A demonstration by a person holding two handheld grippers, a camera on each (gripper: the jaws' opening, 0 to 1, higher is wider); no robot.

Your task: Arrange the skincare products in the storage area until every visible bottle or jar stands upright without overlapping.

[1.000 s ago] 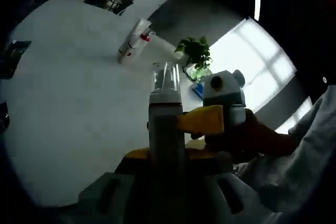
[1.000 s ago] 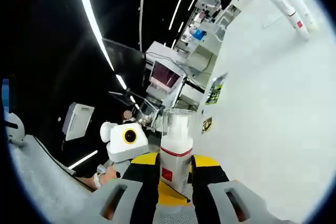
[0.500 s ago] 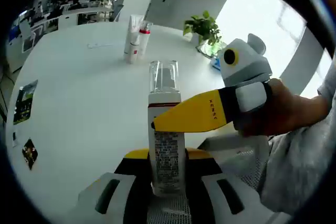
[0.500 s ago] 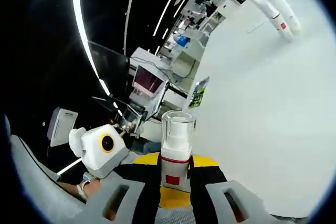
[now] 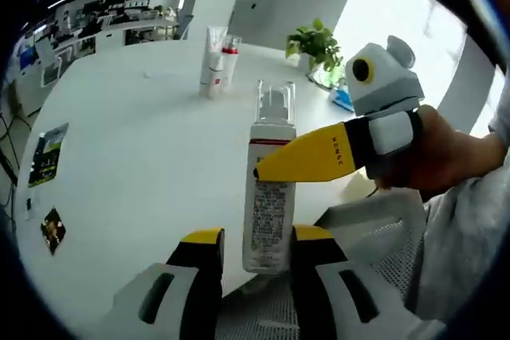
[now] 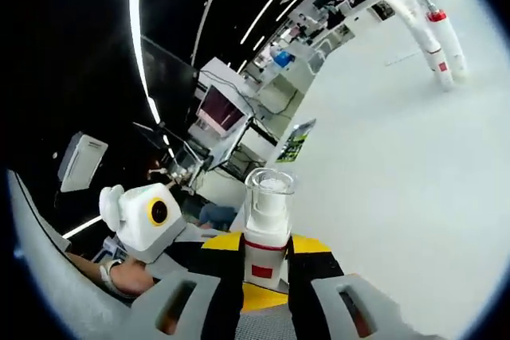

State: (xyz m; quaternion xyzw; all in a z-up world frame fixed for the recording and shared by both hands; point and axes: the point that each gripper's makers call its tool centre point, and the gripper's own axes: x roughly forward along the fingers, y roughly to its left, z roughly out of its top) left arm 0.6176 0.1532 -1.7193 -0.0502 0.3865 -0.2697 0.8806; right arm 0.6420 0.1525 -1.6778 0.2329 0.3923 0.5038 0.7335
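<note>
A white pump bottle with a clear cap and a red band stands upright over the near edge of the white table. My left gripper is open, its yellow-tipped jaws either side of the bottle's base with a gap on the left. My right gripper comes in from the right, held by a hand, and clamps the bottle near its neck. In the right gripper view the same bottle sits between that gripper's jaws, and the right gripper is shut on it. The left gripper shows at the left there.
Two upright tubes, one white and one red-capped, stand at the table's far side, and show again as tubes. A potted plant is at the far right. Two small cards lie at the left. White mesh is below right.
The left jaws have parted from the bottle's base, which they held tightly before. The right gripper keeps its hold near the neck. Both views have shifted.
</note>
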